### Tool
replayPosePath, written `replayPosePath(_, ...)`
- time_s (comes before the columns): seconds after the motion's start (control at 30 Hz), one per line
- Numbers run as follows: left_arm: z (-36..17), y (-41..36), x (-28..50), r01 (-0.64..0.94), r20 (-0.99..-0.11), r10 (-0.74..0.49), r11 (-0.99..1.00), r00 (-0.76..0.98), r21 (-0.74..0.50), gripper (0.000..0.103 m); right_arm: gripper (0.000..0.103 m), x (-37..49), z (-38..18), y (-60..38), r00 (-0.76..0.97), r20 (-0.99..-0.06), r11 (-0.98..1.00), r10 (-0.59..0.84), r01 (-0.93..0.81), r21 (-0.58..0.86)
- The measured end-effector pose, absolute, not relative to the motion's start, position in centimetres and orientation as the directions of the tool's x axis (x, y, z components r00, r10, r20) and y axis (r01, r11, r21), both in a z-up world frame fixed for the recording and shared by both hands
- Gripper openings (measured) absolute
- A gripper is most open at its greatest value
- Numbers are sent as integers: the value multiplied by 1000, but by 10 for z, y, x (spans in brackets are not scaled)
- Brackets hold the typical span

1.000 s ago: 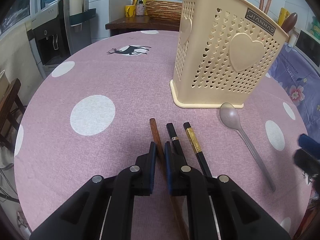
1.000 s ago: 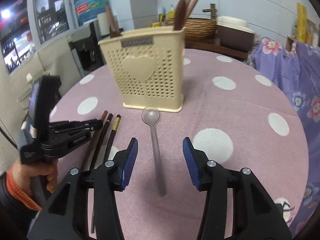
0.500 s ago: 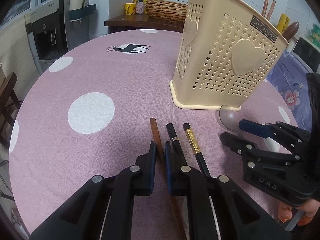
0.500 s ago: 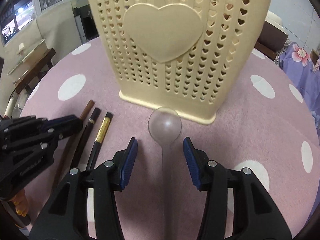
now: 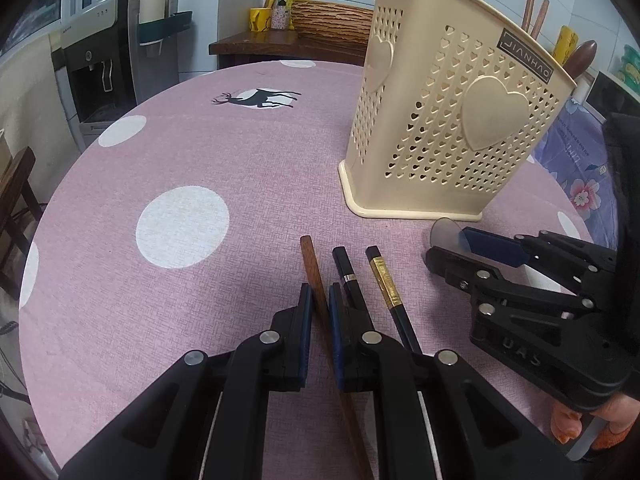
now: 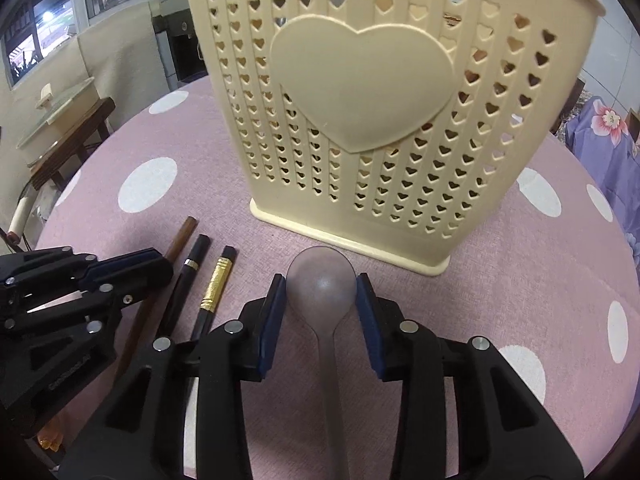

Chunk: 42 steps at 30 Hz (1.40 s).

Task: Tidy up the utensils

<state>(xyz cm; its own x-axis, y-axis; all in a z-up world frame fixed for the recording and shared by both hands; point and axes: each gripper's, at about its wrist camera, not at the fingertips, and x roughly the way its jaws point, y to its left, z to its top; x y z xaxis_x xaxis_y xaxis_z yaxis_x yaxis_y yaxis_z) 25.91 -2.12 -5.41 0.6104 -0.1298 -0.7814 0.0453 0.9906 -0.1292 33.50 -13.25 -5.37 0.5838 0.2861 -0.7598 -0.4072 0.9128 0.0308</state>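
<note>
Left gripper low at 6 o'clock in the left wrist view, jaws pressed together on the brown wooden chopstick, which runs between the blue pads and pokes out toward 12 o'clock, its tip bare on the pink polka-dot tablecloth. Just beside it toward 3 o'clock lie two black chopsticks, one with a silver band, one with a gold band, both flat on the cloth, roughly parallel, apart from each other. Cream heart-perforated utensil holder stands upright at about 1 o'clock, with wooden utensil ends sticking out of its top. Right gripper has just been closing; in the right wrist view its jaws sit either side of the bowl of the translucent grey spoon, pads right at the bowl's edges, looks like contact on both sides. Spoon lies on the cloth, bowl toward 12 o'clock just in front of the holder's base, handle running back toward 6 o'clock between the fingers. In the left wrist view the right gripper comes in from 3 o'clock with the spoon bowl showing at its tip. Fingertips of the person's hand are visible at 4 o'clock under it. Water dispenser in the background at 10 o'clock.
</note>
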Motion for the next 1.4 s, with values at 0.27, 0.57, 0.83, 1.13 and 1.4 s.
replayPosePath(0.27,-54,-23,257,47,-779,-121,992,615,-118,10,37,284,5,-155,682,-627,913,378,-388,128)
replayPosePath(0.57,-54,-25,258,41,-788,-108,994,606,-104,10,37,237,48,-197,745,-536,917,397,-344,202)
replayPosePath(0.83,-52,-31,264,34,-803,-72,997,591,-64,9,37,220,51,-205,769,-512,924,383,-328,198)
replayPosePath(1.13,-45,-29,261,9,-794,-75,996,603,-87,8,37,208,52,-208,771,-501,919,394,-335,207)
replayPosePath(1.4,20,-17,226,68,-682,-177,981,709,-183,8,37,202,58,-216,771,-487,912,410,-338,233)
